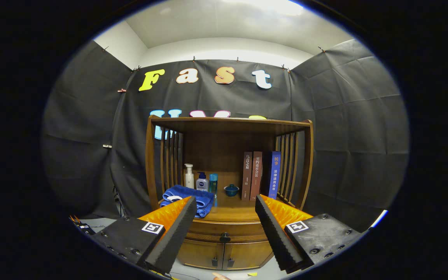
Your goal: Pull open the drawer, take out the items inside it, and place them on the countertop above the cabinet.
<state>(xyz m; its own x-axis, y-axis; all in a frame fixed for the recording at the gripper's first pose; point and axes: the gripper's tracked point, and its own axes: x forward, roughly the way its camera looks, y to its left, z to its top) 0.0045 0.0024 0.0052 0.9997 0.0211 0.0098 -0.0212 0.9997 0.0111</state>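
Booth cabinet (228, 194), drawer (226, 236) jaw-flanked, closed.

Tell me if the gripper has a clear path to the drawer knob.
Probably yes: the gripper is open, the drawer knob sits between and beyond its fingers, and nothing stands in front. The drawer looks closed.

Bright ceiling light glares overhead; the cabinet (228, 186) looks sharp though shadowed inside, and fisheye distortion bends the far walls.
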